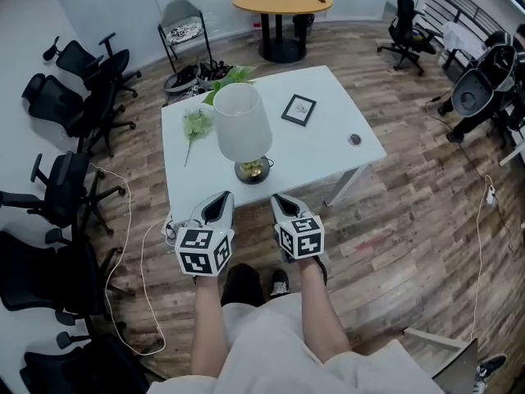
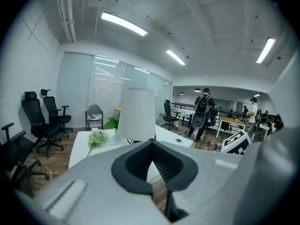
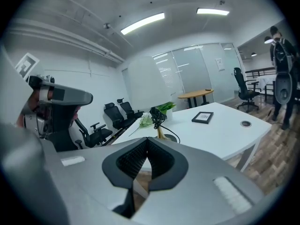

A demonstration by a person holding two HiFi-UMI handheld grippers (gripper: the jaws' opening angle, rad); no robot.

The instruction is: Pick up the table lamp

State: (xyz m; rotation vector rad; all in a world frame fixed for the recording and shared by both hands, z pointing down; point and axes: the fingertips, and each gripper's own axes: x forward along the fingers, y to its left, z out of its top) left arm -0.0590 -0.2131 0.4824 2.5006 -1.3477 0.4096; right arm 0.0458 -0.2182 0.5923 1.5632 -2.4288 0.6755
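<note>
Head view: table lamp [image 1: 243,125] stood on bench [image 1: 336,130], untouched;
Left tongs [image 1: 221,199]: clenched, empty;
Right tongs [image 1: 280,201]: clenched, empty

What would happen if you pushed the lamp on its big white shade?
The table lamp would probably tip: its wide shade sits high over a small brassy base. The shade looks thin, so it may dent or slip if squeezed. Its cord might tug when lifted.

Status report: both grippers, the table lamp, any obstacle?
Left gripper, right gripper shut, empty. Table lamp upright on white table, untouched, ahead of both. Flower sprig, picture frame off to sides.
</note>
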